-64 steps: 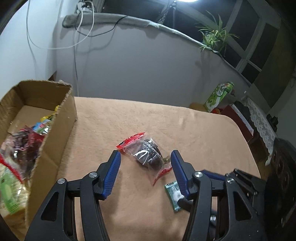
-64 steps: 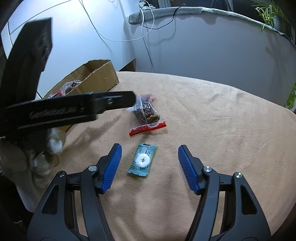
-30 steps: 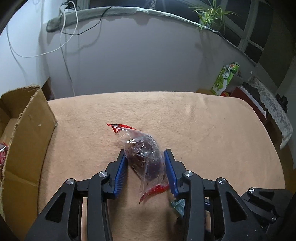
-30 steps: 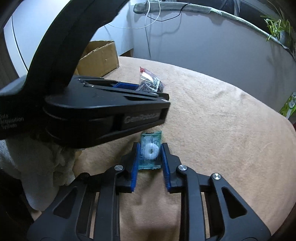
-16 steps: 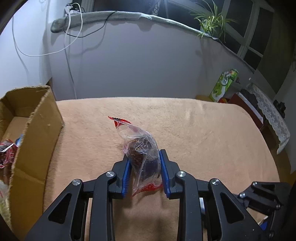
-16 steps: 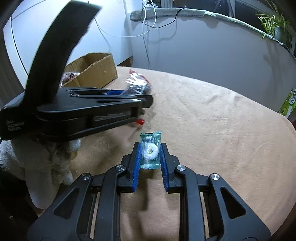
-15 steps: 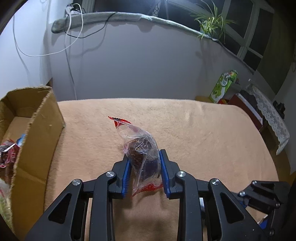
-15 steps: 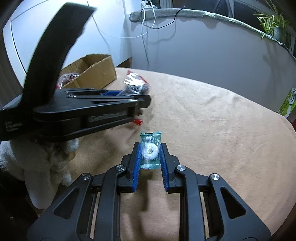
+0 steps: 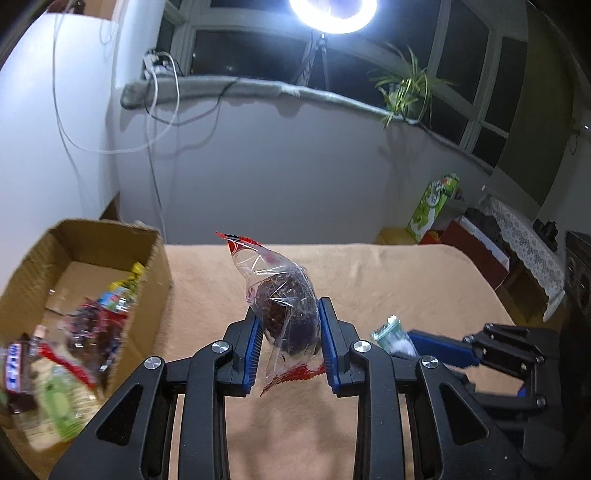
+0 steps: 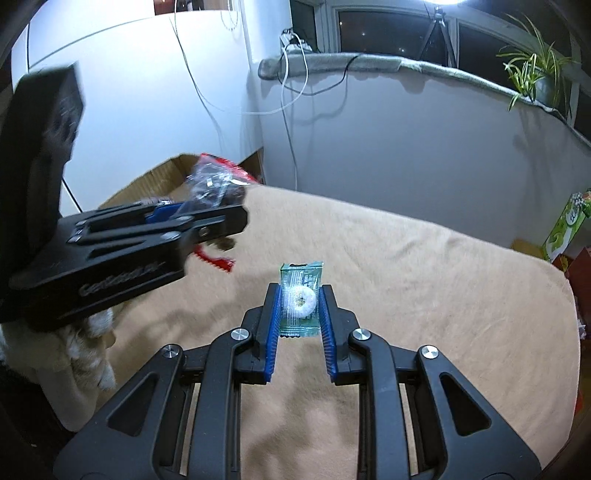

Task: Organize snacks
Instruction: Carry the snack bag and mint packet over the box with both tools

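Observation:
My left gripper point(image 9: 289, 317) is shut on a clear packet with red ends and a dark snack inside point(image 9: 284, 302), held up off the tan tablecloth point(image 9: 388, 280). In the right wrist view the same packet point(image 10: 218, 181) shows at the left gripper's tip point(image 10: 236, 214). My right gripper point(image 10: 299, 299) is shut on a small green packet with a white ring candy point(image 10: 300, 298), also lifted above the cloth. That green packet point(image 9: 391, 334) shows beside the left gripper too. An open cardboard box point(image 9: 96, 236) with several snacks stands at the left.
A grey wall and a sill with cables and a plant point(image 9: 406, 88) rise behind the table. A green carton point(image 9: 432, 199) and red boxes stand off the table's far right. A ring light point(image 9: 332, 11) shines overhead. A pale sleeve point(image 10: 66, 354) shows at the left.
Both grippers have risen with their packets off the cloth. The left one has moved toward the box, which now shows more of its inside. Both grips stay shut.

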`<state>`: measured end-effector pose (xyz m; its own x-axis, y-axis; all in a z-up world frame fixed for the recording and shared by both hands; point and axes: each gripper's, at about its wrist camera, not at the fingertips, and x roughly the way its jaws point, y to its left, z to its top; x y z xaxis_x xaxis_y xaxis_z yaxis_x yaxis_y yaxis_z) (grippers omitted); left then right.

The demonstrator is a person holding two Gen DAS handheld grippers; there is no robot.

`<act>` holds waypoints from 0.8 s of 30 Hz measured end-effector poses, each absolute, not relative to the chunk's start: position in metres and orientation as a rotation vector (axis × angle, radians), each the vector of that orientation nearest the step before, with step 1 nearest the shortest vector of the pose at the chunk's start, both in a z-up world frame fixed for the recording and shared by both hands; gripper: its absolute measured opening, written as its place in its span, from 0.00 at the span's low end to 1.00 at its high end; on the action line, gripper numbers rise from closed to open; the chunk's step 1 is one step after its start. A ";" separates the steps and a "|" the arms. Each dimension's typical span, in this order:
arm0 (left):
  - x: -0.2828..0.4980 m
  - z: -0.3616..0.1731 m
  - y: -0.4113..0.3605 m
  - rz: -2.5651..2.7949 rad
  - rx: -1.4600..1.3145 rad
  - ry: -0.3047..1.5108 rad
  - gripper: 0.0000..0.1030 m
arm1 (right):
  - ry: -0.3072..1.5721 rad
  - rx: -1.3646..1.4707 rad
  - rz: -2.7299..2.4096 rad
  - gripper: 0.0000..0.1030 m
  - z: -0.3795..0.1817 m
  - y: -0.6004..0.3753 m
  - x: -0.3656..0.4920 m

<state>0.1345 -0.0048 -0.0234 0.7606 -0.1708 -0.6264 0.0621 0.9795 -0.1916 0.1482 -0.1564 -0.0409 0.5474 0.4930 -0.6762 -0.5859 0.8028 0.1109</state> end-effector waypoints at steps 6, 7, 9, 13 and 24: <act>0.114 -0.006 0.009 -0.110 -0.154 0.635 0.26 | 0.732 -0.119 0.669 0.20 -0.024 -0.141 0.145; 0.111 -0.004 0.012 -0.109 -0.155 0.627 0.26 | 0.730 -0.120 0.675 0.20 -0.022 -0.137 0.144; 0.105 -0.002 0.018 -0.100 -0.161 0.616 0.26 | 0.724 -0.127 0.686 0.20 -0.019 -0.127 0.143; 0.091 0.000 0.036 -0.087 -0.181 0.600 0.26 | 0.720 -0.135 0.715 0.20 -0.018 -0.107 0.139; 0.058 0.006 0.087 -0.009 -0.235 0.552 0.26 | 0.722 -0.164 0.798 0.20 -0.020 -0.053 0.126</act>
